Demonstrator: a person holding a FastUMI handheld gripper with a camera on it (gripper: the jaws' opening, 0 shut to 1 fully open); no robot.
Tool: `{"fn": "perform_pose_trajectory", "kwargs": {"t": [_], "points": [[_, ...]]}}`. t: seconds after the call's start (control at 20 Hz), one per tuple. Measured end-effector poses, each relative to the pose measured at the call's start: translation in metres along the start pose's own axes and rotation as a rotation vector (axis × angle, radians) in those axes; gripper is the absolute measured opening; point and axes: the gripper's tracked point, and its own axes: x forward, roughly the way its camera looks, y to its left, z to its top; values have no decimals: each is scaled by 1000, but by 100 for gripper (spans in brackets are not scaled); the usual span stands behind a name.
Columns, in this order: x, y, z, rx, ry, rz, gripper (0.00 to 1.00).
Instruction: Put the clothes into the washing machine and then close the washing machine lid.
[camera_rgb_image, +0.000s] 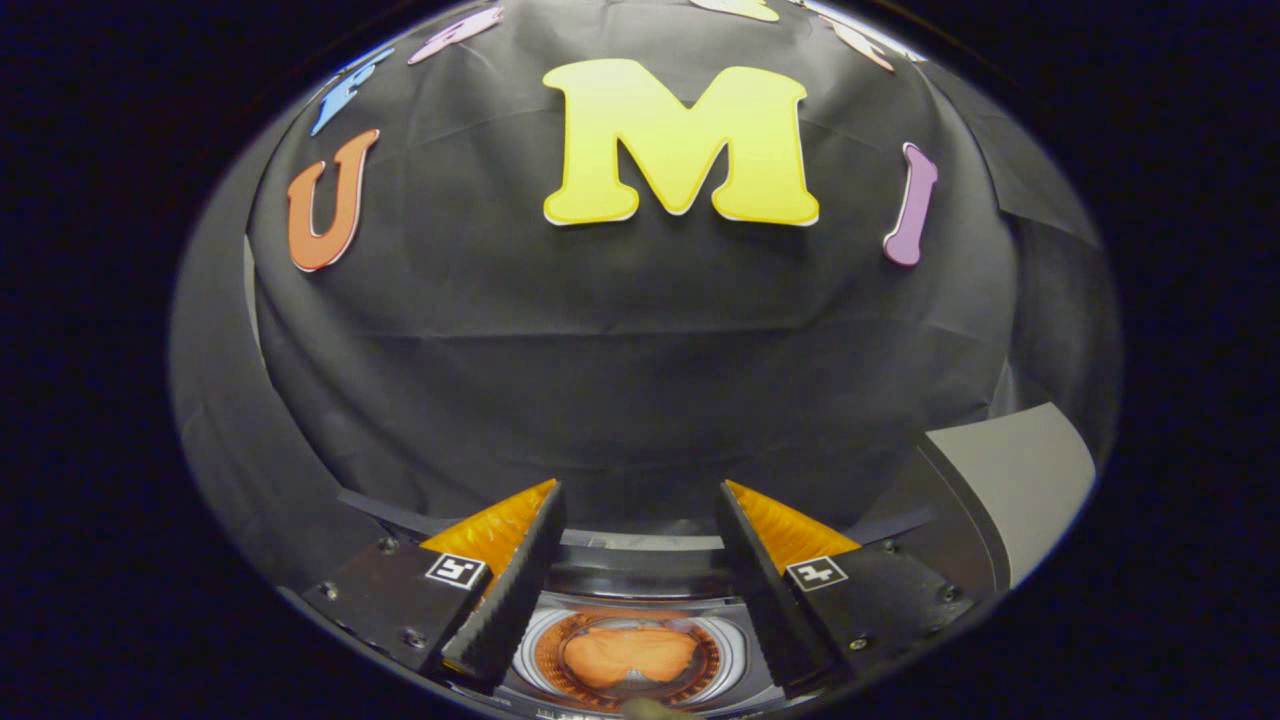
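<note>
1. Saw a soft, crumpled orange cloth (628, 655) lying down in the round drum (530, 655) of the washing machine (640, 560), with shiny rings around it.
2. Looked straight down into the open top, framed between the two fingers.
3. Saw the flat grey lid (1010, 480) raised off to the right side.
4. Had wrinkled black cloth wall (640, 380) beyond the machine.
5. Held the gripper (640, 510) above the opening with fingers (515, 590) spread wide apart, gripping nothing, touching nothing.
</note>
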Motion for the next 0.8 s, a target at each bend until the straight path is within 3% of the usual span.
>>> {"fn": "perform_pose_trajectory", "kwargs": {"t": [0.8], "points": [[-43, 2, -49, -56, 42, 22, 94]]}}
